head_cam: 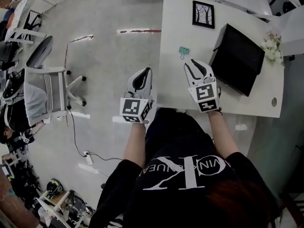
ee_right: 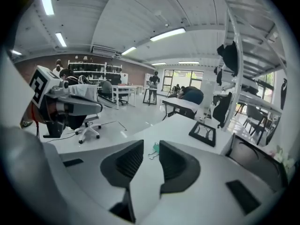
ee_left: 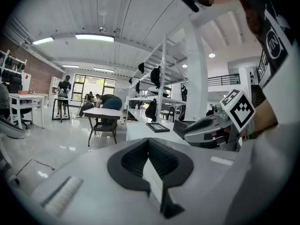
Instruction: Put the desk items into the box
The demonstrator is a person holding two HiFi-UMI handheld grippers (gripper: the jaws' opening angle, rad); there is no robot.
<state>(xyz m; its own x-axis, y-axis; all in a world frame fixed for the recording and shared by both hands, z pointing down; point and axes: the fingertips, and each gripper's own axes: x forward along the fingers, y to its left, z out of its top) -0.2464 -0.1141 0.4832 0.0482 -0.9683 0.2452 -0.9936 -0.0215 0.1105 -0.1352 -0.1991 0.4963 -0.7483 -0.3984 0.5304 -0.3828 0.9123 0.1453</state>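
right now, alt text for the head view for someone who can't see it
A person holds two grippers at the near edge of a white desk: the right gripper, tongs open, points at a teal binder clip, the left gripper, tongs shut, hangs beside the desk. A black box and a framed picture lie farther back.

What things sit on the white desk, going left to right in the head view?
clip → frame → box → flowers
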